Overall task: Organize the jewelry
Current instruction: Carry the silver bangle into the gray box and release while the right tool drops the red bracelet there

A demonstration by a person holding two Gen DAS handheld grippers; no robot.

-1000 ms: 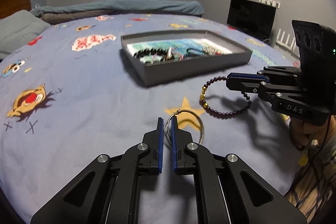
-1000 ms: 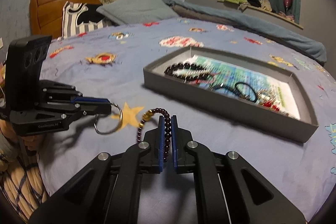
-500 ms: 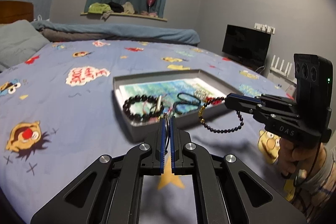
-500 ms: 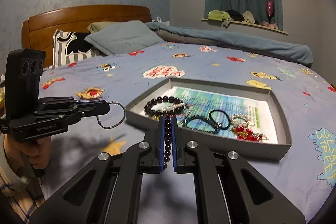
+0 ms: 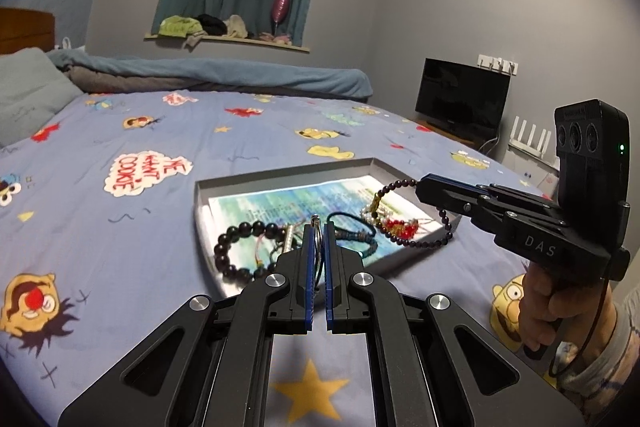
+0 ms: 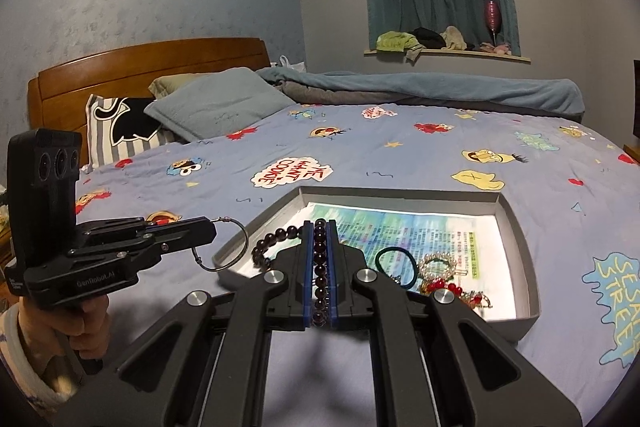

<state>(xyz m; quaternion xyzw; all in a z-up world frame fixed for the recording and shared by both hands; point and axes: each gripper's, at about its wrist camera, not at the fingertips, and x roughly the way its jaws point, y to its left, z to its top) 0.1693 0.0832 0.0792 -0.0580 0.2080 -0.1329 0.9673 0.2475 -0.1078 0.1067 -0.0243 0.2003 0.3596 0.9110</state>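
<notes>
Left gripper (image 5: 317, 227): jaws clamped on a thin wire ring (image 6: 224, 245), which hangs clear of the bed, just short of the tray's near-left corner.
Right gripper (image 6: 320, 227): jaws clamped on a dark bead bracelet (image 5: 424, 223) with gold spacers; the loop dangles above the tray's right part.

Bed (image 5: 140, 227): blue cartoon sheet, carries everything. Legible print: "ME WANT COOKIE" in a speech bubble (image 6: 292, 173); "SESAME STREET" (image 6: 618, 303) at the right edge.
Tray (image 6: 516, 227): grey, shallow, lined with a printed sheet whose text is too small to read. Holds a black bead bracelet (image 5: 240, 247), a dark hair tie (image 6: 396, 265), a pearl piece and red beads.
Gripper bodies: "DAS" (image 5: 540, 247) on the right; "GenRobot.AI" (image 6: 96, 283) on the left.

Handling, as judged: carry each piece fully over the tray wall before lowering. Pick bare liner, apart from the existing heap, to avoid tangling. Lower until the loop rests on the liner, then part the jaws; a release from height may let beads bounce or the ring roll out.
</notes>
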